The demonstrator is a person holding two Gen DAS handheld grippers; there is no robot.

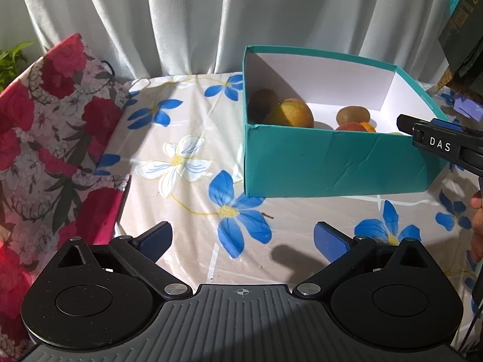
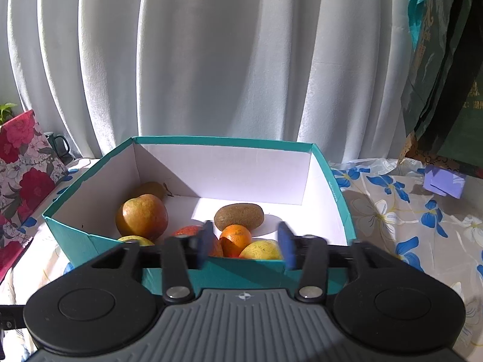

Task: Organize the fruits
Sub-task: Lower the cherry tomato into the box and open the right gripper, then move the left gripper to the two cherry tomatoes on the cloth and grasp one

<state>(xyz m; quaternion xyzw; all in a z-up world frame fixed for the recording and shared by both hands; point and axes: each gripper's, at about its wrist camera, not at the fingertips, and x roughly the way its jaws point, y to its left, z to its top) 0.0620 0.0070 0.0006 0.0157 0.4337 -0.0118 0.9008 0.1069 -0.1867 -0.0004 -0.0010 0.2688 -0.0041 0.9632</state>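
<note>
A teal box (image 1: 332, 163) with a white inside stands on the flowered tablecloth. It holds several fruits: a yellow-red apple (image 2: 142, 217), a kiwi (image 2: 238, 215), an orange (image 2: 235, 238), a yellow fruit (image 2: 261, 250), a red fruit (image 2: 188, 230) and a brown one (image 2: 151, 188) in the far corner. My right gripper (image 2: 246, 242) hovers over the box's near wall (image 2: 241, 274), open, its pads touching no fruit. In the left wrist view it (image 1: 422, 132) reaches in from the right. My left gripper (image 1: 241, 238) is open over bare tablecloth, left of the box.
A red flowered bag (image 1: 45, 135) leans at the table's left. White curtains hang behind. A dark green bag (image 2: 446, 90) and a small purple object (image 2: 443, 184) sit at the far right. A dark mug (image 2: 59, 144) stands back left. A hand (image 1: 477, 226) shows at the right edge.
</note>
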